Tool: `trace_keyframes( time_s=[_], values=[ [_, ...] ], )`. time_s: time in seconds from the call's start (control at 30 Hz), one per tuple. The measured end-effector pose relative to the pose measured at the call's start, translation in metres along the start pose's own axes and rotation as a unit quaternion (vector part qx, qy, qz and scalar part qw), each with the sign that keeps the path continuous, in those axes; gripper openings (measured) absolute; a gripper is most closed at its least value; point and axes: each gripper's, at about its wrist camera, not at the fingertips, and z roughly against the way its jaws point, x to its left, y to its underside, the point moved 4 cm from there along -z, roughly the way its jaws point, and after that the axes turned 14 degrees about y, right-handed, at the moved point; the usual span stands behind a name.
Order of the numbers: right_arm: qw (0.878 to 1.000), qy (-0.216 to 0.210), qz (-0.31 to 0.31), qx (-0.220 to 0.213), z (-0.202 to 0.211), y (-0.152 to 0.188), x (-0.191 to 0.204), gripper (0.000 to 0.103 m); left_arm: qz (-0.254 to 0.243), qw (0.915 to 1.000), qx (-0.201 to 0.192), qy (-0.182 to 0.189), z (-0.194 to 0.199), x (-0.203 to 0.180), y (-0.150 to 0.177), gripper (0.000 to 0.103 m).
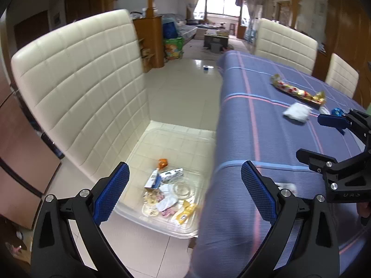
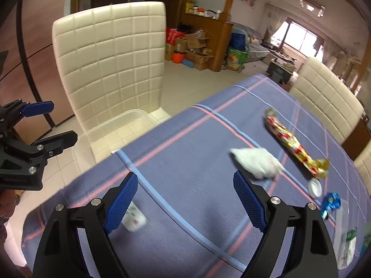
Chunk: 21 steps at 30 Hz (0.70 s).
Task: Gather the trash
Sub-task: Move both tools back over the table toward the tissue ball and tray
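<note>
A clear plastic bin (image 1: 160, 224) holding several pieces of trash stands on a cream chair seat beside the table; its rim also shows in the right wrist view (image 2: 111, 122). My left gripper (image 1: 185, 192) is open and empty above the bin and the table edge. My right gripper (image 2: 185, 199) is open and empty over the blue tablecloth (image 2: 190, 162). On the cloth lie a crumpled white tissue (image 2: 257, 162), a long gold-red wrapper (image 2: 294, 143), a white cap (image 2: 315, 187), a blue wrapper (image 2: 330, 205) and a small white packet (image 2: 134, 220) by my left finger.
Cream quilted chairs (image 1: 78, 88) (image 2: 324, 97) stand around the table. A clear plastic bag with green print (image 2: 347, 238) lies at the right edge. Boxes and bags (image 2: 194, 48) sit on the tiled floor by a wooden cabinet.
</note>
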Motion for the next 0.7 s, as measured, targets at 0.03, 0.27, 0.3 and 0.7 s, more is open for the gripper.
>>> trace_keyframes(
  time_s=[0.03,0.27,0.3,0.7],
  values=[
    [1.000,0.010,-0.008,0.000,0.003,0.006,-0.011,0.082,-0.009,0.9999,0.001,0.005,-0.001,-0.012,-0.002,0.096],
    [0.995,0.062,-0.076,0.018,0.011,0.048,-0.095,0.082,-0.074,0.9964,0.018,0.038,-0.022,-0.093,-0.017,0.098],
    [0.993,0.069,-0.090,0.026,0.011,0.057,-0.111,0.082,-0.081,0.9955,0.020,0.044,-0.026,-0.103,-0.018,0.099],
    [0.965,0.146,-0.203,0.080,0.000,0.138,-0.248,0.082,-0.157,0.9820,0.060,0.087,-0.086,-0.210,-0.041,0.099]
  ],
)
